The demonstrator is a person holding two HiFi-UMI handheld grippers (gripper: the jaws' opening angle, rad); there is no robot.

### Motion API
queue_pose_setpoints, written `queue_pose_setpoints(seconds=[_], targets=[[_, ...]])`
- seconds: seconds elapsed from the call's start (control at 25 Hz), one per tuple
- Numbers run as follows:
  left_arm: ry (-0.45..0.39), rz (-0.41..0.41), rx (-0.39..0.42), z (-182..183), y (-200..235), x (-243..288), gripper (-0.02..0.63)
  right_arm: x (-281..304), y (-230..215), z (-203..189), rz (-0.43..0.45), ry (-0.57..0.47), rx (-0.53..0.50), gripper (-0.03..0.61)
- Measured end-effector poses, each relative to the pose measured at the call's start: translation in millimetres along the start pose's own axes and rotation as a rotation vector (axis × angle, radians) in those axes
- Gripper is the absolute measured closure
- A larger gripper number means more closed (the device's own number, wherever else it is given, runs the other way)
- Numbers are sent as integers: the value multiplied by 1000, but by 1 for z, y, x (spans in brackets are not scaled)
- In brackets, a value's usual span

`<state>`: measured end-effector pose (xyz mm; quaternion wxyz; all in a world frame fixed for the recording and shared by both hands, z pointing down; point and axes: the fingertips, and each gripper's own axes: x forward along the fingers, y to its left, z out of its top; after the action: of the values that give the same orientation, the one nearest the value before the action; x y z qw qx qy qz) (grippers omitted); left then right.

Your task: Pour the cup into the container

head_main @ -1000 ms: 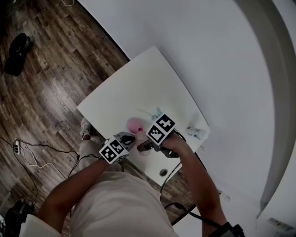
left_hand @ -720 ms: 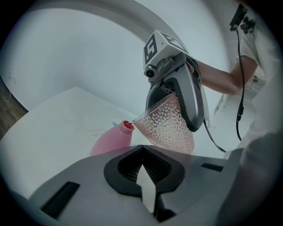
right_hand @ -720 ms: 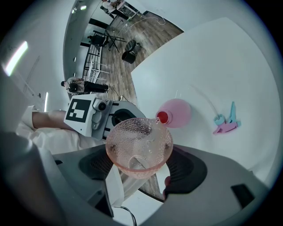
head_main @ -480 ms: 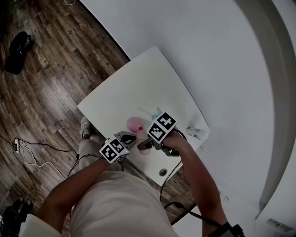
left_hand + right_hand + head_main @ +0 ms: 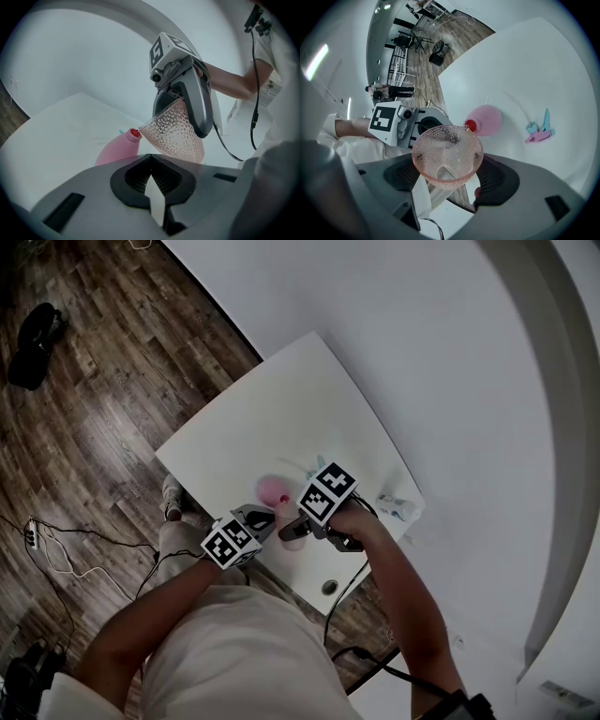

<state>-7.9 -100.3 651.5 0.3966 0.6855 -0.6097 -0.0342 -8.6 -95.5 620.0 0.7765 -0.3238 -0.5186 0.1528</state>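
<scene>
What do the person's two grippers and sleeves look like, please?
Both the left gripper and right gripper are grey, rounded shells with dark ribbed jaws, each carrying a white cube of black square markers. A black cable trails from the right one. The person wears a pale short-sleeved shirt.

The white table (image 5: 281,418) carries a pink bottle (image 5: 272,491), a blue and pink plastic piece (image 5: 540,129) and a small packet (image 5: 398,509).
</scene>
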Motion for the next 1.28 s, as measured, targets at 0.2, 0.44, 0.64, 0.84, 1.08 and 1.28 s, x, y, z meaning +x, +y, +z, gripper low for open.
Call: queue_pose_setpoints(seconds=[0.2, 0.44, 0.64, 0.84, 1.08, 1.28], targets=[[2, 1, 0, 2, 4, 0, 603, -1, -3, 4, 4, 7, 1, 209], [10, 2, 6, 1, 2, -1, 603, -1, -1, 3, 12, 17, 3, 209], [16, 0, 9, 1, 1, 0, 603, 0, -3, 1, 21, 28, 9, 209], [14, -1, 9, 1, 1, 2, 603, 0, -5, 1, 19, 38, 6, 209], [12, -4, 10, 2, 1, 1, 603, 0, -4, 2, 19, 50, 1, 209], [14, -7, 9, -2, 0, 0, 603, 3, -4, 1, 19, 61, 0, 209]])
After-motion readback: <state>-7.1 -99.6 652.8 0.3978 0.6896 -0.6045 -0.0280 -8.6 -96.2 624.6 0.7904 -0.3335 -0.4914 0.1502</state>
